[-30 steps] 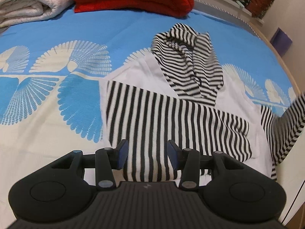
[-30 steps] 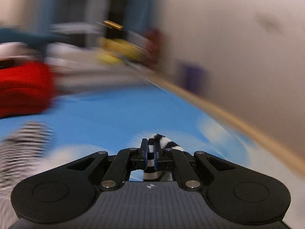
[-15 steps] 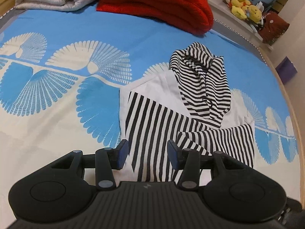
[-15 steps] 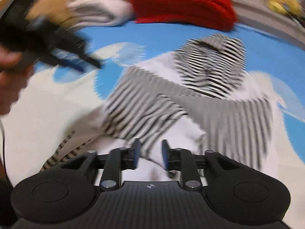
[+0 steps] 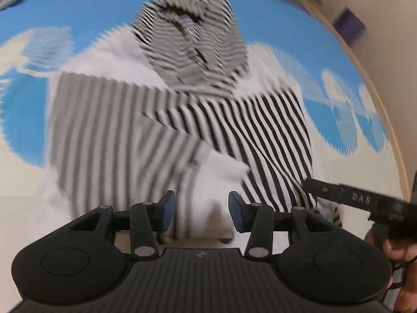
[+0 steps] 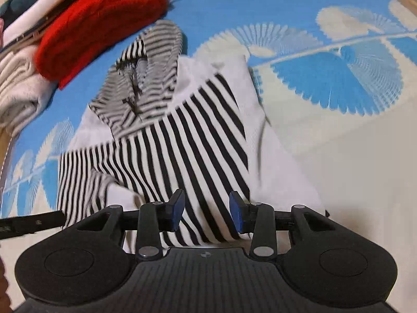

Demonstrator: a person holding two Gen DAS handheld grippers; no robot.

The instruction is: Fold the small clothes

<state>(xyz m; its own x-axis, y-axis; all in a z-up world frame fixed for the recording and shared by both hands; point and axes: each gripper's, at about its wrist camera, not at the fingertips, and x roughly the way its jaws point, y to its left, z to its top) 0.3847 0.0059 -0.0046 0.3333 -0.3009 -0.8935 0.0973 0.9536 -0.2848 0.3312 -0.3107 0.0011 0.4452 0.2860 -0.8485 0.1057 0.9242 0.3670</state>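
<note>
On the bed, w/ its blue-and-cream fan-print cotton sheet [image 6: 338,83], we find the black-and-white striped hooded garment w/ white body panels [image 6: 198,140] lying flat, hood toward the far side, both striped sleeves folded inward and crossing over the chest. We see no bin, basket or other container in either view, so nothing to log on contents.

Left gripper [image 5: 199,208]: jaws parted at a middling gap, blue pads clear of the cloth; only the white lower hem of the garment [image 5: 216,172] shows between them, not pinched. Left view is heavily blurred, so fine detail is unreliable.

Right gripper [image 6: 207,210]: jaws are opening, pads apart, w/ the striped sleeve end below and between them but no pad pressing on it. We see this gripper also at the right edge of the left view [image 5: 310,184], just beside the garment's near right corner, w/ the person's hand [image 5: 398,255] behind it.

Beyond the hood, at the far edge of the sheet, lie a thick red folded knit blanket [image 6: 101,23] and, touching it on the left, a cream fleece blanket, folded [image 6: 18,88].
</note>
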